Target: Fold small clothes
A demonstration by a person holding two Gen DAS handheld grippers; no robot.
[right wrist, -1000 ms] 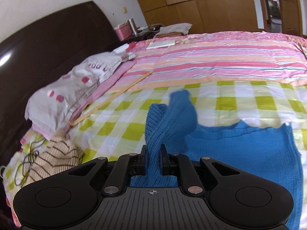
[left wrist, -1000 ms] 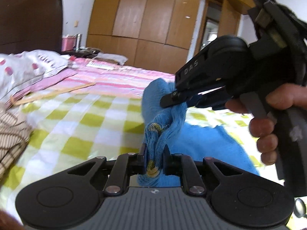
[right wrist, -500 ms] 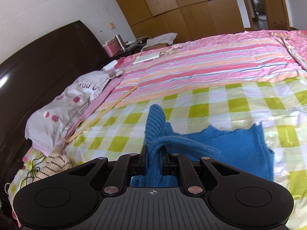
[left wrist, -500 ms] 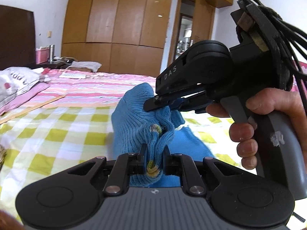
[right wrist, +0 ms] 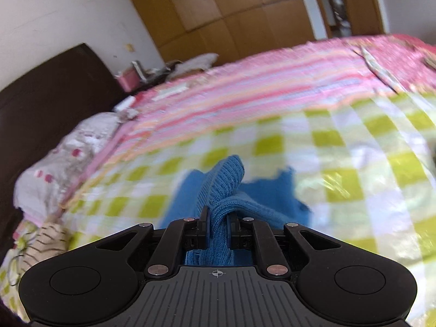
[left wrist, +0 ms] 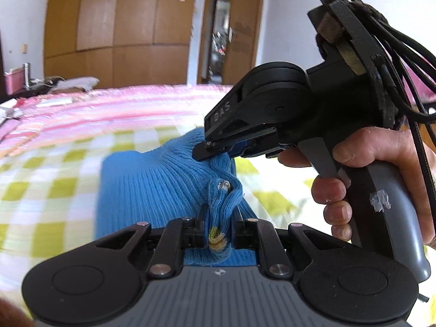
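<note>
Left wrist view: my left gripper [left wrist: 218,219] angled down, pinching bunched edge of blue sweater [left wrist: 152,185] over checked bedspread [left wrist: 51,179]. Right gripper [left wrist: 201,154] enters from right, tips clamped on raised fold of same sweater just beyond mine; my right hand [left wrist: 365,179] wrapped round its grip, finger on trigger. Right wrist view: right gripper [right wrist: 218,220] tilted down, knit bunched between pads, rest of sweater lying on bed.

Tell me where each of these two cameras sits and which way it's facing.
Left wrist: on the left tool, looking along its fingers at the blue knit garment it pinches; the right tool and hand show.
Right wrist: on the right tool, facing the checked bedspread and headboard; no hand visible.
Shared: garment, bedspread, wardrobe.
</note>
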